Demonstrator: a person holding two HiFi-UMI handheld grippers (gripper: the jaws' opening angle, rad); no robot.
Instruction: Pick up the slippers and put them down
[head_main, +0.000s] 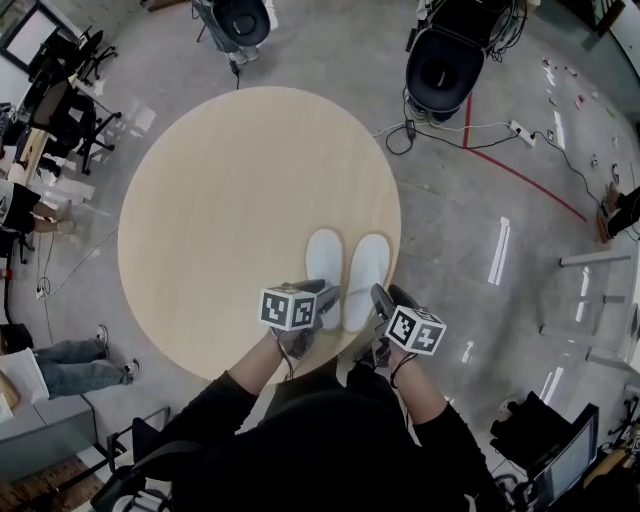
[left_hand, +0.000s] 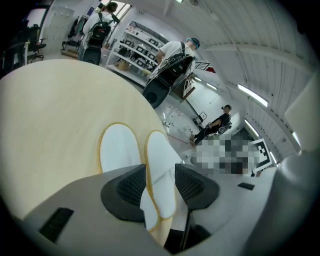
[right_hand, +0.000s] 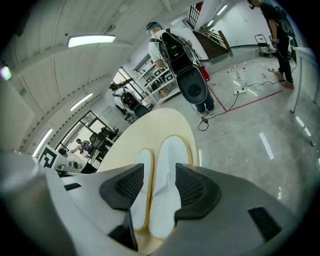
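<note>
Two white slippers with yellowish rims lie side by side, soles flat, on the round wooden table (head_main: 220, 200) near its front right edge: the left slipper (head_main: 324, 262) and the right slipper (head_main: 366, 278). My left gripper (head_main: 326, 296) hovers just above their heel ends, and my right gripper (head_main: 384, 300) does the same. In the left gripper view the jaws (left_hand: 160, 186) stand apart, with a slipper (left_hand: 161, 165) seen between them but untouched and the other slipper (left_hand: 118, 149) to its left. The right gripper (right_hand: 159, 187) is open too, over the slipper pair (right_hand: 169, 165).
Two black round seats (head_main: 445, 62) (head_main: 241, 20) stand on the grey floor beyond the table. Cables and a power strip (head_main: 520, 130) lie at the right by a red floor line (head_main: 520, 175). Office chairs and seated people fill the left edge.
</note>
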